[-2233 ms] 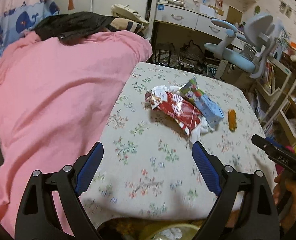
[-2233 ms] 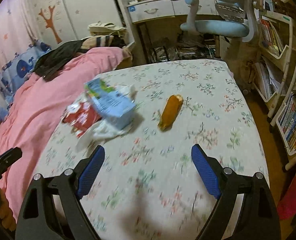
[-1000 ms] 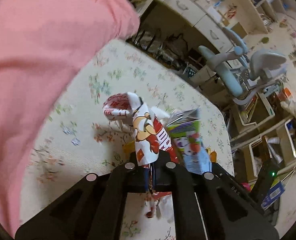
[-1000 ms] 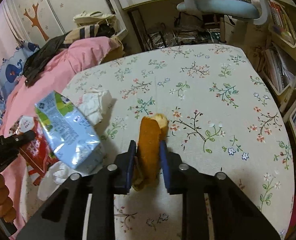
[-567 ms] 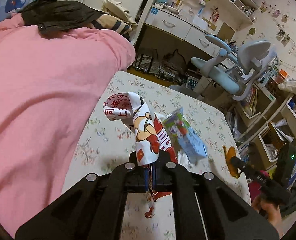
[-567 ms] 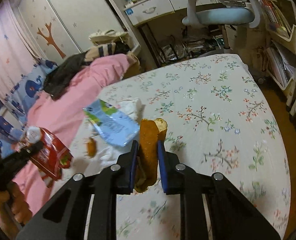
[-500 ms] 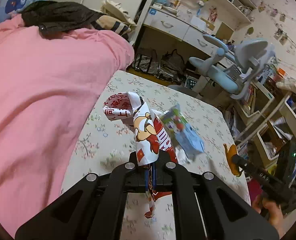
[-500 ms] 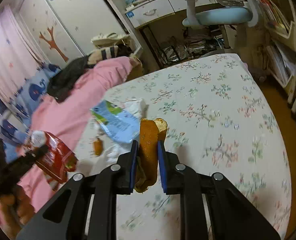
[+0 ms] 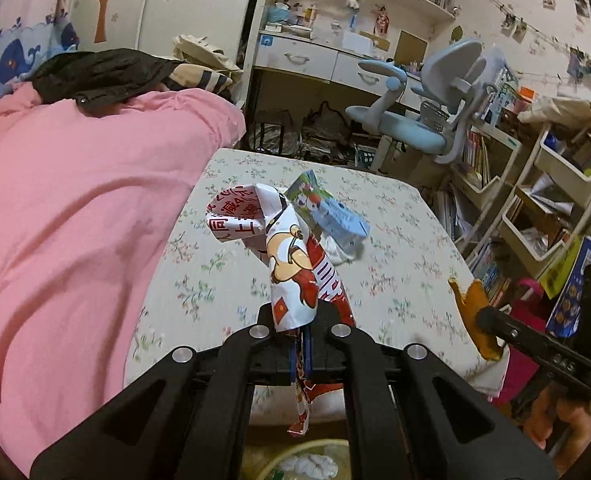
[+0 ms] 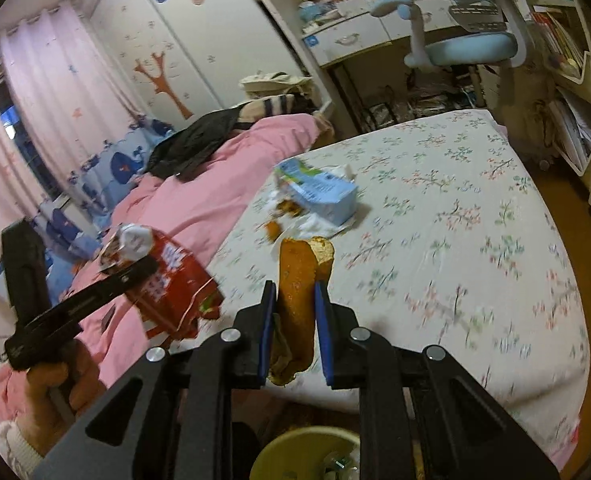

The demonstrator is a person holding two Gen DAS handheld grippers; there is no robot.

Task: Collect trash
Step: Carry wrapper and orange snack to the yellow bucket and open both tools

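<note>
Lifted clear of the floral bed (image 10: 475, 240), left gripper (image 9: 303, 344) pinching the red wrapper (image 9: 291, 264) and right gripper (image 10: 295, 312) clamping the orange peel (image 10: 297, 280) hang above the bin (image 10: 295, 452), seemingly for dropping.

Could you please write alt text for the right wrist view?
The right claw grips an orange peel above a flowered bedspread. At left, the left claw holds a red wrapper; a blue carton lies on the bed.
</note>
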